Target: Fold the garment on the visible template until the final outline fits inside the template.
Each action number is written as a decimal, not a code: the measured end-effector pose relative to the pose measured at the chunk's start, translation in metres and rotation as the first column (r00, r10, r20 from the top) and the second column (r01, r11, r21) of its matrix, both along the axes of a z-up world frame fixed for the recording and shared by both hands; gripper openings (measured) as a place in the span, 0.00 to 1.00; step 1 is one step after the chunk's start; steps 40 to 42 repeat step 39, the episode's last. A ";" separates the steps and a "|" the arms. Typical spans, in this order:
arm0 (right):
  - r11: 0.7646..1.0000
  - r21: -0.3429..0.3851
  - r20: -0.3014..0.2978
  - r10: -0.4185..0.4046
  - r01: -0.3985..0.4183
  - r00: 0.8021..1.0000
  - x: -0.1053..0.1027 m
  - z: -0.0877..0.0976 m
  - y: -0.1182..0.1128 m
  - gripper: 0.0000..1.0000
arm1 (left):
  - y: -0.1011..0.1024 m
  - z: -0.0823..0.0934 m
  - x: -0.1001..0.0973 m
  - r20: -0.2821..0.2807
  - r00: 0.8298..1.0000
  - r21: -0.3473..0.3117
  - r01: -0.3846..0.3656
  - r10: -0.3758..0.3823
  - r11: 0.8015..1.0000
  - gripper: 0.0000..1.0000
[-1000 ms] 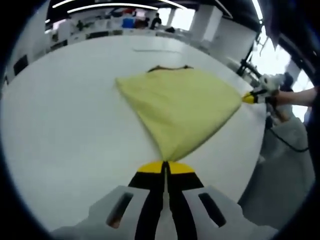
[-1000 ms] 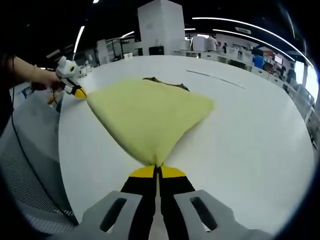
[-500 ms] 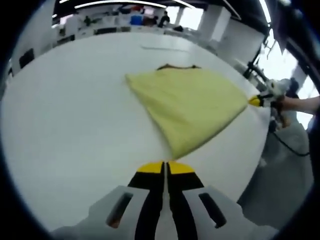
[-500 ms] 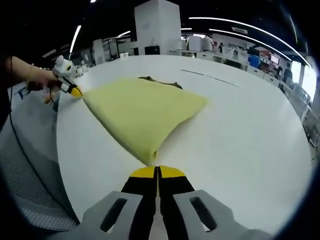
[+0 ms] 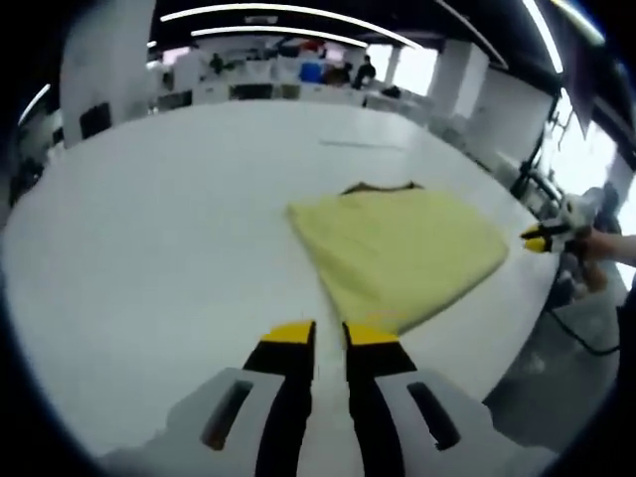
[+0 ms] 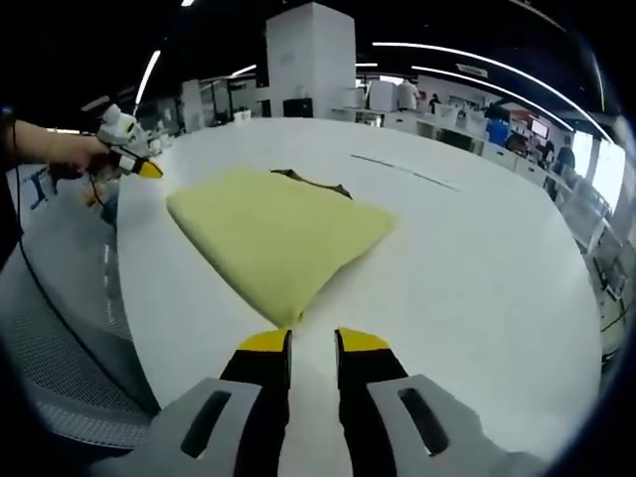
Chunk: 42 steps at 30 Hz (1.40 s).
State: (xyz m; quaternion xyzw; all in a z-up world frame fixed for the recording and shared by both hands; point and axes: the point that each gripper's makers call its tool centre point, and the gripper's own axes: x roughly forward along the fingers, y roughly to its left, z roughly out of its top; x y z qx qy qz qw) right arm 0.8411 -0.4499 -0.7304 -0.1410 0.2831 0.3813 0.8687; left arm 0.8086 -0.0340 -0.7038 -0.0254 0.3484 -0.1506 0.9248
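White counter (image 5: 149,229) spreading ahead of the gripper and out to both sides. Far beyond it, office desks (image 5: 268,89) under long ceiling light strips (image 5: 288,12). White square pillar (image 6: 310,60) straight ahead, far off. Grey floor (image 6: 60,298) low at left.

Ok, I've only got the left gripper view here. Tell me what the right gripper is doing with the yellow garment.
Observer: The right gripper is open, with nothing between its jaws.
Operator: Give me the garment's corner on that side.
Observer: The yellow garment lies on the table, and its pointed corner lies just ahead of that gripper, not between the jaws.
Operator: Now check my left gripper from over there.
Observer: The left gripper is held in a hand near the table's edge, apart from the garment.
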 end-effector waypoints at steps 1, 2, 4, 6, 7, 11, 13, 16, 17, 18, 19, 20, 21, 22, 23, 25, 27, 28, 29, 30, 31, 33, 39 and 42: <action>1.000 0.001 0.005 0.004 -0.004 1.000 0.000 0.005 0.000 0.22 | -0.001 0.005 -0.001 0.012 1.000 0.002 -0.007 0.007 1.000 0.18; 1.000 -0.001 0.014 0.008 -0.008 1.000 0.000 0.009 -0.001 0.24 | -0.002 0.009 -0.003 0.017 1.000 -0.001 -0.010 0.010 1.000 0.21; 1.000 -0.011 0.028 0.008 -0.008 1.000 0.002 0.017 -0.004 0.30 | -0.004 0.018 -0.006 0.039 0.999 0.001 -0.018 0.018 1.000 0.27; 1.000 -0.013 0.033 -0.001 0.001 0.999 0.004 0.024 -0.007 0.37 | -0.006 0.026 -0.009 0.059 0.998 0.007 -0.023 0.022 1.000 0.34; 1.000 -0.012 0.045 -0.002 0.002 0.999 0.006 0.030 -0.008 0.42 | -0.007 0.031 -0.012 0.064 0.998 0.007 -0.028 0.027 1.000 0.37; 1.000 0.015 0.080 -0.013 0.012 0.997 0.009 0.053 -0.010 0.51 | -0.008 0.046 -0.018 0.085 0.996 0.017 -0.041 0.039 0.999 0.50; 0.999 0.041 0.092 -0.032 0.028 0.995 0.010 0.065 -0.012 0.56 | -0.010 0.056 -0.019 0.096 0.994 0.007 -0.045 0.044 0.999 0.54; 0.996 0.064 0.107 -0.070 0.063 0.992 0.007 0.082 -0.015 0.64 | -0.012 0.068 -0.017 0.107 0.993 -0.003 -0.042 0.042 0.999 0.64; 0.994 0.070 0.111 -0.086 0.079 0.990 0.006 0.086 -0.016 0.67 | -0.012 0.073 -0.015 0.115 0.993 -0.003 -0.036 0.036 0.999 0.68; 0.993 0.078 0.111 -0.101 0.093 0.989 0.005 0.090 -0.017 0.72 | -0.013 0.077 -0.014 0.120 0.992 -0.005 -0.029 0.029 1.000 0.74; 0.987 0.092 0.103 -0.142 0.133 0.985 0.003 0.094 -0.019 0.76 | -0.014 0.082 -0.011 0.125 0.992 -0.009 -0.018 0.019 1.000 0.78; 0.986 0.096 0.105 -0.146 0.136 0.984 0.002 0.098 -0.020 0.80 | -0.014 0.085 -0.010 0.124 0.992 -0.013 -0.012 0.014 1.000 0.82; 0.980 0.108 0.101 -0.176 0.165 0.979 -0.001 0.104 -0.021 0.84 | -0.015 0.090 -0.008 0.127 0.992 -0.020 -0.004 0.007 1.000 0.86; 0.975 0.121 0.099 -0.199 0.187 0.975 -0.003 0.108 -0.022 0.86 | -0.016 0.095 -0.008 0.136 0.991 -0.023 0.004 -0.001 1.000 0.88; 0.965 0.139 0.085 -0.236 0.223 0.968 -0.007 0.114 -0.023 0.87 | -0.015 0.098 -0.008 0.143 0.990 -0.022 0.009 -0.006 1.000 0.89; 0.960 0.164 0.081 -0.244 0.228 0.967 -0.013 0.124 -0.020 0.91 | -0.017 0.105 -0.011 0.149 0.989 -0.012 0.027 -0.025 1.000 0.92; 0.957 0.181 0.077 -0.242 0.225 0.967 -0.020 0.133 -0.017 0.95 | -0.018 0.108 -0.016 0.155 0.987 -0.006 0.048 -0.046 0.999 0.96; 0.959 0.182 0.073 -0.236 0.219 0.969 -0.023 0.135 -0.015 0.96 | -0.018 0.107 -0.020 0.153 0.987 -0.001 0.055 -0.054 0.998 0.97; 0.960 0.179 0.070 -0.231 0.215 0.970 -0.025 0.136 -0.014 0.97 | -0.017 0.106 -0.022 0.148 0.987 -0.001 0.056 -0.055 0.998 0.99; 0.963 0.171 0.068 -0.224 0.210 0.972 -0.029 0.139 -0.014 0.98 | -0.016 0.104 -0.026 0.138 0.989 -0.006 0.058 -0.057 0.998 0.99; 0.963 0.170 0.071 -0.222 0.208 0.972 -0.030 0.141 -0.013 1.00 | -0.015 0.100 -0.033 0.112 0.992 -0.017 0.062 -0.060 0.998 0.99; 0.966 0.167 0.081 -0.213 0.198 0.974 -0.036 0.145 -0.011 1.00 | -0.012 0.099 -0.040 0.115 0.992 -0.026 0.061 -0.057 0.998 0.99; 0.959 0.204 0.119 -0.223 0.196 0.968 -0.047 0.158 -0.007 1.00 | -0.006 0.098 -0.057 0.099 0.994 -0.053 0.051 -0.046 0.997 0.99; 0.959 0.204 0.119 -0.223 0.196 0.968 -0.047 0.158 -0.007 1.00 | -0.006 0.098 -0.057 0.099 0.994 -0.053 0.051 -0.046 0.997 0.99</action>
